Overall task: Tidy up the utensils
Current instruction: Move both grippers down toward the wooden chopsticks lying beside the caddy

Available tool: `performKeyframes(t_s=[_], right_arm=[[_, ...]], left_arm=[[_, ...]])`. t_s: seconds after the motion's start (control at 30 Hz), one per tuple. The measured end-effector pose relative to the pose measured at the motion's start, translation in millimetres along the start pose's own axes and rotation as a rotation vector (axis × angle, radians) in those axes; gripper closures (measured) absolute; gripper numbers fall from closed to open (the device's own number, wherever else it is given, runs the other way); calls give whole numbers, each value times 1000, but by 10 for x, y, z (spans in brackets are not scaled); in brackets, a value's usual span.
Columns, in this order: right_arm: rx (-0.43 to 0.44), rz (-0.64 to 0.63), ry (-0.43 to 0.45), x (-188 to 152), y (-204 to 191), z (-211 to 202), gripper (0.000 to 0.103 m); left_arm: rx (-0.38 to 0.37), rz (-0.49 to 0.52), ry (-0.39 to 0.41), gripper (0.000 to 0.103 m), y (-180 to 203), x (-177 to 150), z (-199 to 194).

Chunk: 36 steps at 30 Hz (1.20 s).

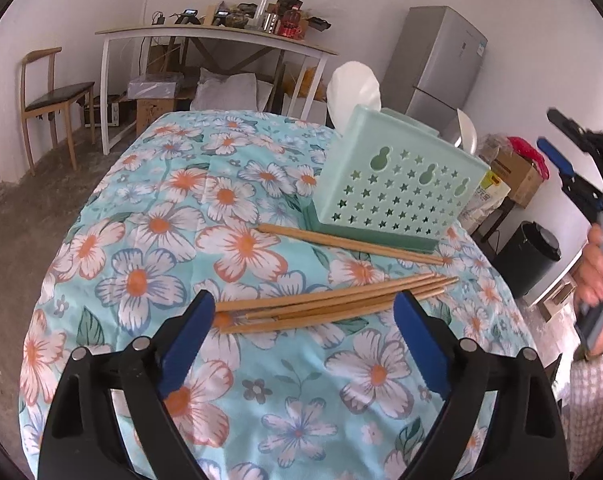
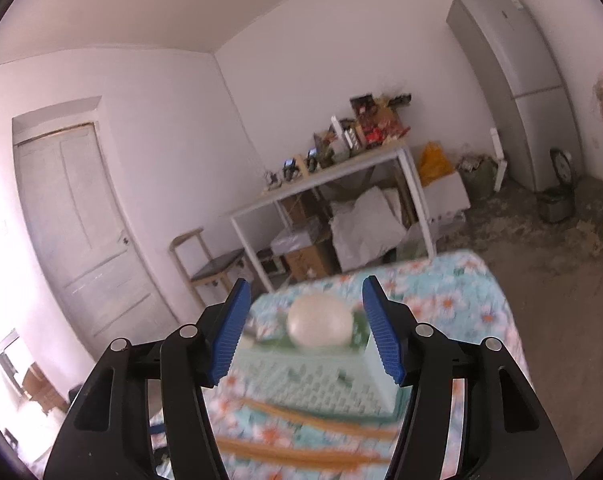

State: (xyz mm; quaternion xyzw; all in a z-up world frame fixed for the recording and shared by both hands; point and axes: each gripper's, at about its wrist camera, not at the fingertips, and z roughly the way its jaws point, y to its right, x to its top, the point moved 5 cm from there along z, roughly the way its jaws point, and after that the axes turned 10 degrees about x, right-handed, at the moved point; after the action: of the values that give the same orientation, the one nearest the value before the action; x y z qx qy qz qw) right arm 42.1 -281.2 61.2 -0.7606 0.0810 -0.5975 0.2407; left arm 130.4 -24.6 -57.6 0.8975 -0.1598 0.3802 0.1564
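A pale green perforated utensil holder [image 1: 397, 184] stands on the floral tablecloth [image 1: 181, 240], with a white spoon [image 1: 353, 92] sticking out of it. A pair of wooden chopsticks [image 1: 353, 244] lies at its base. A bundle of several wooden chopsticks [image 1: 333, 304] lies nearer. My left gripper [image 1: 305, 312] is open, its blue pads either side of the bundle, just above it. My right gripper [image 2: 305, 320] is open and empty, held high over the holder [image 2: 309, 376] and the white spoon [image 2: 319, 326]. It also shows at the right edge of the left wrist view [image 1: 557, 148].
Beyond the table stand a wooden chair [image 1: 49, 100], a white side table [image 1: 205, 40] loaded with clutter, boxes beneath it, and a grey fridge [image 1: 441, 64]. A black bin [image 1: 529, 256] and cartons stand at the right. A door [image 2: 81, 224] is at the left.
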Motion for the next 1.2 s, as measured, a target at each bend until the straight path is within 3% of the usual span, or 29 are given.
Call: performKeyframes(t_s=[0.17,0.33,0.4,0.47,0.57,0.67,0.83,0.93,1.03,1.07,1.2], right_arm=[[-24,134,-172,-697,112,90,47],[-30,282,-290,-1213,260,172,47],[-39,300,-312,-1271,278,207,47],[-54,296,-321,-1294,300,200,47],[-73,297,-317,-1277,368,189,47],[-98,275,-318,-1270,386,180,53],[-130,175,-368,-1171,364,450,74],[-134,72,-407,-1183,277,697,75],[-174,-8,-504,-1407,259,918,76],[-199,-38,-548,-1518,256,947,77],[-214,-103,-563,-1639,135,791,77]], left_arm=[[-6,-10,-55,14,-5,-111,64],[-87,-79,-116,14,32,-234,119],[-135,-120,-136,17,58,-265,149],[-159,-141,-147,26,91,-276,182],[-150,-92,-131,40,180,-256,192],[-132,-3,-92,51,299,-170,200],[-69,123,-73,65,426,44,411],[-27,166,-102,66,437,70,600],[14,176,-123,66,399,-2,711],[18,182,-115,66,399,-7,691],[52,213,-113,66,430,-101,589]])
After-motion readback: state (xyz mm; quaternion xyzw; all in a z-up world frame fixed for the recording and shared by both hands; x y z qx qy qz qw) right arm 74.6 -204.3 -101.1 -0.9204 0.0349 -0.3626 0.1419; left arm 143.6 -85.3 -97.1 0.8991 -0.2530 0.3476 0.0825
